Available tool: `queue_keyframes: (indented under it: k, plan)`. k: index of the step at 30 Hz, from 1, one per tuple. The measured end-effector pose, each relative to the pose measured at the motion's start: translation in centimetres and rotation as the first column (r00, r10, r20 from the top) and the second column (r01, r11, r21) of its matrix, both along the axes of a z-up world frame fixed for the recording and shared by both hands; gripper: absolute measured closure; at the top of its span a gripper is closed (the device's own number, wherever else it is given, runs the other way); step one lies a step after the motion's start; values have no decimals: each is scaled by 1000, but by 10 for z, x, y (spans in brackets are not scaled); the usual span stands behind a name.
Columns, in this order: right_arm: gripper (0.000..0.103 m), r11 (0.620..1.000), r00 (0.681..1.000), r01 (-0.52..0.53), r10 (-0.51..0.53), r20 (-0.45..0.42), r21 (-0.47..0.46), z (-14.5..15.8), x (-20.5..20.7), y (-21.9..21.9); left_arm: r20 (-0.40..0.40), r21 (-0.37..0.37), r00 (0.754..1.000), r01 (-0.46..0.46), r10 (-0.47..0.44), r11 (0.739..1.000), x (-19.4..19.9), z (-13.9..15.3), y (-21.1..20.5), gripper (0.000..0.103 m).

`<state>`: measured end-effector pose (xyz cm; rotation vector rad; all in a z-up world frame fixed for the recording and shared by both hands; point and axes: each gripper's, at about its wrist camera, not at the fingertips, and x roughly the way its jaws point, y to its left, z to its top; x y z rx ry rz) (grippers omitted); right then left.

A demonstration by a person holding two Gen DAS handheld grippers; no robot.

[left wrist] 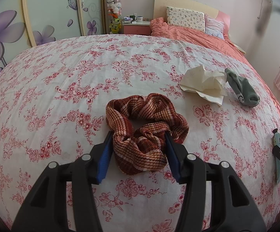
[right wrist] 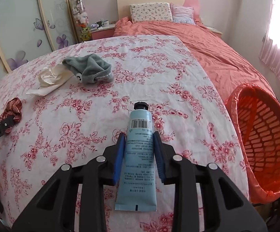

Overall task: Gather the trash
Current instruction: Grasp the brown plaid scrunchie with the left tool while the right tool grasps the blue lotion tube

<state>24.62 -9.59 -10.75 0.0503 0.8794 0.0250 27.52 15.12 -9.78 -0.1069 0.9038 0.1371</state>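
My left gripper [left wrist: 139, 137] had its jaws clamped on the scrunchie [left wrist: 146, 123] lying on the floral sheet [left wrist: 62, 89]. My right gripper [right wrist: 139, 138] squeezed the blue tube [right wrist: 139, 154], cap toward 12 o'clock. From the left camera, the paper [left wrist: 205, 83] sat at 1 o'clock, touching the grey sock [left wrist: 241, 87]. From the right camera, the orange bin [right wrist: 263, 141] stood at 3 o'clock
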Motion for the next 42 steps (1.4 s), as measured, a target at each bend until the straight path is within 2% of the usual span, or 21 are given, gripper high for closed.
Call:
queue_keyframes:
  k: [4, 9, 15, 17, 18, 21, 33, 34, 35, 38, 42]
  plan:
    - [73, 1000, 1000, 11, -11, -1, 5, 0, 3, -4, -15, 19, 999, 49, -48, 999, 2, -1, -8, 33]
    - [73, 1000, 1000, 11, -11, -1, 5, 0, 3, -4, -24, 36, 997, 68, -67, 997, 3, -3, -14, 32]
    - [73, 1000, 1000, 15, -15, 0, 19, 0, 2, -7, -16, 34, 999, 48, -48, 998, 10, -1, -8, 41]
    - [73, 1000, 1000, 15, -15, 1, 24, 0, 2, -8, -9, 26, 999, 37, -37, 999, 11, 0, -6, 51]
    - [73, 1000, 1000, 15, -15, 1, 25, 1, 1, -7, -2, 23, 999, 34, -34, 999, 11, 1, -5, 62]
    - [73, 999, 1000, 12, -12, 6, 36, 1, -1, -9, 19, 6, 999, 30, -30, 1000, 9, 4, 0, 71]
    - [74, 997, 997, 7, -12, 74, 73, 25, -21, -16, 118, 56, 991, 56, -63, 997, -15, 38, -12, 72]
    - [81, 997, 997, 5, -11, 81, 75, 28, -22, -17, 123, 57, 990, 61, -68, 997, -17, 40, -15, 72]
    - [102, 997, 997, 5, -11, 82, 75, 31, -24, -18, 129, 57, 989, 67, -74, 996, -18, 44, -17, 72]
    - [102, 997, 995, 12, -19, 95, 73, 33, -25, -22, 150, 60, 983, 96, -104, 994, -25, 55, -31, 72]
    - [102, 995, 998, 28, -33, 44, 91, 16, -20, -24, 141, 65, 981, 124, -132, 990, -28, 55, -46, 72]
